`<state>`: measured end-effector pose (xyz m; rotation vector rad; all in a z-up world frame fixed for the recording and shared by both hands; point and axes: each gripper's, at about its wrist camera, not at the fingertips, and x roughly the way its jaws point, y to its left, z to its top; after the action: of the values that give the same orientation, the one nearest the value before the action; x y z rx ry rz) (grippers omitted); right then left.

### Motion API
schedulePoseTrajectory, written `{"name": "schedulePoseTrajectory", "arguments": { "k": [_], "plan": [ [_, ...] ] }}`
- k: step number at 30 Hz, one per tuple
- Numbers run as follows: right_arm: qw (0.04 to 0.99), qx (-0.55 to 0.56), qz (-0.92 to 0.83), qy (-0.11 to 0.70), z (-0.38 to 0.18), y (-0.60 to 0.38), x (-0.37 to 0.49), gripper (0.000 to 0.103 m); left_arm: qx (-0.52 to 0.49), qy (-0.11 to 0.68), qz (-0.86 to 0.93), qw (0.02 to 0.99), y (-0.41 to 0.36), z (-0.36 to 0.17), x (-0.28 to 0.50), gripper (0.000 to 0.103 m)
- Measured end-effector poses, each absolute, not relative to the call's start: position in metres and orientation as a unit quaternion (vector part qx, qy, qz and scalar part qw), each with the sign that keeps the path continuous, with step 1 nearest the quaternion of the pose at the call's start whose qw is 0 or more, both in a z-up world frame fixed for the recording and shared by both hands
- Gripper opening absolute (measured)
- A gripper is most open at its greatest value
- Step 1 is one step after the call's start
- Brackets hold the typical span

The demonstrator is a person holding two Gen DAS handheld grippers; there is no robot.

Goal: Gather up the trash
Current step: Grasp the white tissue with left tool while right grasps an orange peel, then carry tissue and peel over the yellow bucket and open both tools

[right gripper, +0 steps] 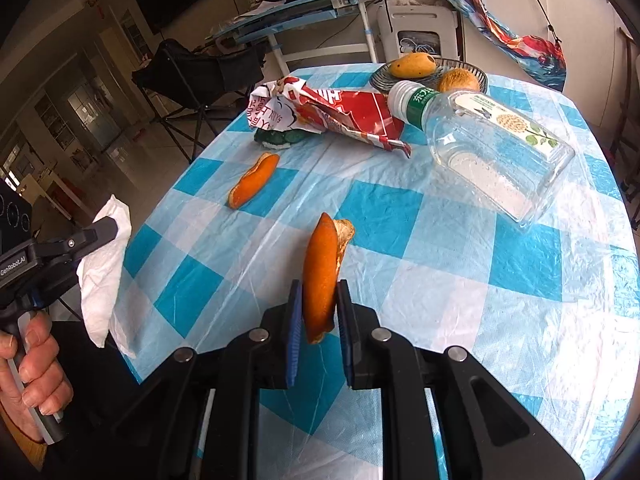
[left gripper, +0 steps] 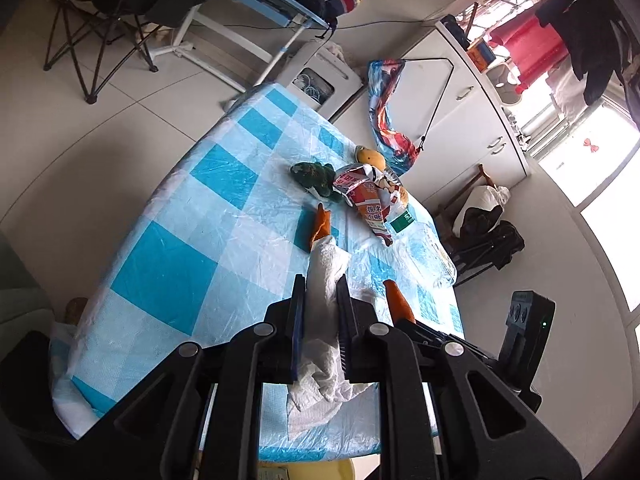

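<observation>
The left claw (left gripper: 320,296) is clenched on a soft, light tissue (left gripper: 324,276). The right claw (right gripper: 317,308) pinches a bendy orange peel (right gripper: 320,276) above the table (right gripper: 440,280). Another peel (right gripper: 253,180) lies there, thin and light; grab its middle.

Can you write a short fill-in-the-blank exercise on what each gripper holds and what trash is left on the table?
1. The left gripper is shut on a white ____.
2. The right gripper is shut on an orange ____.
3. The clear plastic bottle lies on its ____ on the checked tablecloth.
4. A second peel lies ____ on the cloth.

Missing words: tissue; peel; side; loose
</observation>
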<state>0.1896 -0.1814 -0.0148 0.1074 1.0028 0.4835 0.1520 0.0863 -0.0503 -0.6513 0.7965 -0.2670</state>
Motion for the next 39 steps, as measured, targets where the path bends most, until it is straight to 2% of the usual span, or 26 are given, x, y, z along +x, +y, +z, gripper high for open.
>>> {"name": "schedulePoseTrajectory", "arguments": {
  "k": [15,24,39],
  "plan": [
    [0.835,0.069,0.244,0.489,-0.020,-0.181,0.186,0.018,-0.333,0.379,-0.198,0.840,0.070,-0.051,0.154,0.013],
    [0.829,0.077,0.252,0.494,-0.014,-0.189,0.173,0.018,-0.286,0.380,-0.202,0.856,0.057,-0.047,0.149,0.013],
    [0.815,0.098,0.292,0.490,0.000,-0.178,0.076,0.018,-0.255,0.386,-0.221,0.858,0.046,-0.044,0.094,0.013]
  ]
}}
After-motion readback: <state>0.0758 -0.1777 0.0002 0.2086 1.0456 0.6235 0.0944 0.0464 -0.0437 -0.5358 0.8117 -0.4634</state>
